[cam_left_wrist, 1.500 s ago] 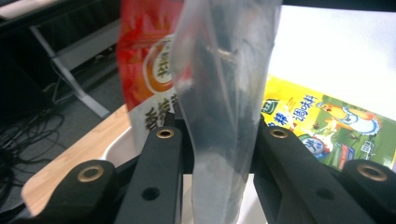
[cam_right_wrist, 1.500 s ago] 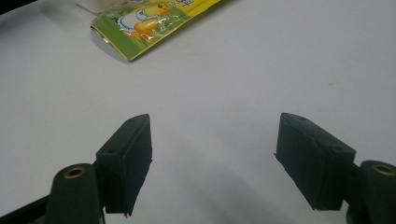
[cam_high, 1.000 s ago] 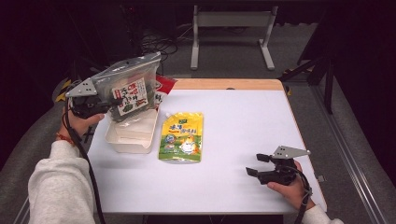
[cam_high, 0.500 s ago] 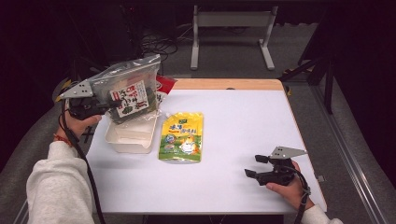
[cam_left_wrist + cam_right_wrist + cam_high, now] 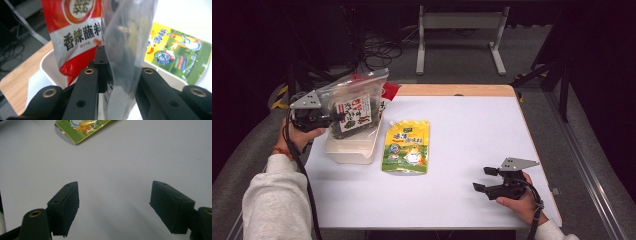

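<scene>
White tabletop (image 5: 462,130) filled the scene. Above a cream plastic tray (image 5: 354,147) at its left edge, the left gripper (image 5: 329,119) pinched a clear plastic bag of dark snacks (image 5: 354,107). A yellow-green pouch (image 5: 408,146) lay beside the tray. Well apart, the right gripper (image 5: 484,181) rested with jaws spread.

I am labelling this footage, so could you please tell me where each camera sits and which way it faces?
High view: above the person's side, facing forward and down on the white table; both forearms show.
Left gripper view: rides the left gripper, jaws clamping the clear bag over the tray.
Right gripper view: rides the right gripper, jaws open.
All share the green pouch.
</scene>
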A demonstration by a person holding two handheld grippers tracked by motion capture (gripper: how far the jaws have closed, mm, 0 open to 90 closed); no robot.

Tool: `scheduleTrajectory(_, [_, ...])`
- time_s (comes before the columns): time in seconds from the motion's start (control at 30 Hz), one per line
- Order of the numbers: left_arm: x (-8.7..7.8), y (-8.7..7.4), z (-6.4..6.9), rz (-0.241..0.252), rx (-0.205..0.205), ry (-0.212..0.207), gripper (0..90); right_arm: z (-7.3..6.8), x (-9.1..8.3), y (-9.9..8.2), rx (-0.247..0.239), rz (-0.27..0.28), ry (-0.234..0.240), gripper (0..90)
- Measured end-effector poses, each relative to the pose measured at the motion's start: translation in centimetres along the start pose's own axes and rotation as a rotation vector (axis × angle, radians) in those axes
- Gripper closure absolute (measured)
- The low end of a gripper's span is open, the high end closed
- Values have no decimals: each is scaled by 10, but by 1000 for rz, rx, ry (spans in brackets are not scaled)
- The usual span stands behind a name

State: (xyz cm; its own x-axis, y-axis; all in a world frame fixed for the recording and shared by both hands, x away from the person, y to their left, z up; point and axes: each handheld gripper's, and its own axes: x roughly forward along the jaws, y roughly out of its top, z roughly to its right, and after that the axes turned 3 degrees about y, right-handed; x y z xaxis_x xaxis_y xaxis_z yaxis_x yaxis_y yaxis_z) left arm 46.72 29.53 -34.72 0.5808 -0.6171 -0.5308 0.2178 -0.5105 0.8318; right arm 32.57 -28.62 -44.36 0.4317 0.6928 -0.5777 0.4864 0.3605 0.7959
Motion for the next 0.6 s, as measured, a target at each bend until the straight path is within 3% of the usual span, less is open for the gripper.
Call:
scheduleTrajectory(0.17, [0,-11,3,65,-35,-5,779,-1,1,1,-3,-4,5,236])
scheduleTrajectory(0.4, [1,-18,8,101,-53,6,782,-3,2,3,-10,2,10,237])
scheduleTrajectory(0.6, [2,-26,6,155,-105,11,783,-2,3,3,-10,2,10,236])
